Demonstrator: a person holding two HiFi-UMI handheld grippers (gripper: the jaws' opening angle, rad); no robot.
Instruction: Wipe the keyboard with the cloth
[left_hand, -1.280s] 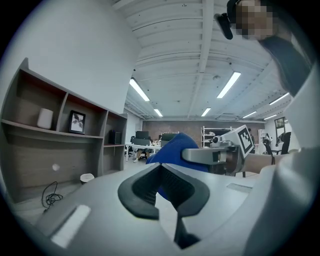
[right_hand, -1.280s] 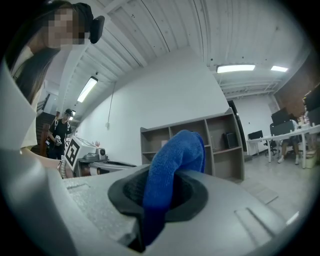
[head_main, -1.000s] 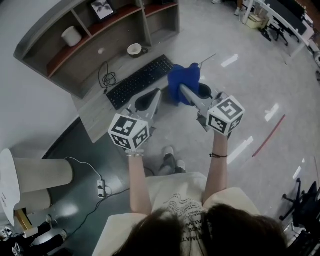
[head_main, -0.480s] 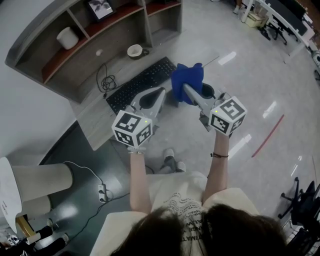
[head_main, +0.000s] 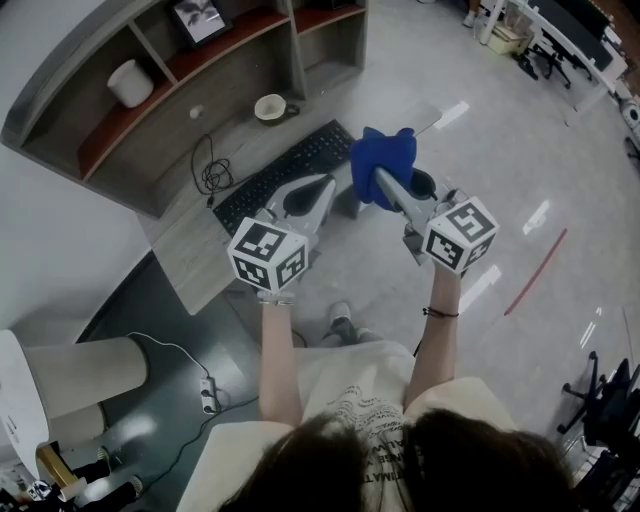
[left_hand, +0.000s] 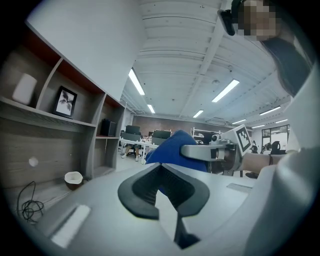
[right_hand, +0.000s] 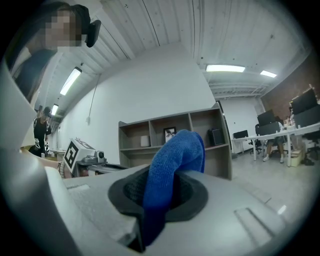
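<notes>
The black keyboard (head_main: 283, 171) lies slantwise on the grey desk (head_main: 190, 240). My right gripper (head_main: 381, 177) is shut on the blue cloth (head_main: 380, 160), which bunches above its jaws (right_hand: 176, 152) and hangs in the air just right of the keyboard's right end. My left gripper (head_main: 322, 184) hovers over the keyboard's near edge, its jaws shut with nothing between them (left_hand: 160, 170). The left gripper view shows the cloth (left_hand: 170, 147) just beyond the left jaws, apart from them. Neither gripper touches the keyboard.
A white cup (head_main: 269, 103) and a coiled black cable (head_main: 211, 163) lie on the desk behind the keyboard. The shelves above hold a white cylinder (head_main: 130, 82) and a framed picture (head_main: 199, 17). The person's feet (head_main: 345, 320) stand on the pale floor below the desk's edge.
Both grippers have drifted a little forward toward the desk, carrying the cloth closer to the keyboard's right end. Both stay shut as before.
</notes>
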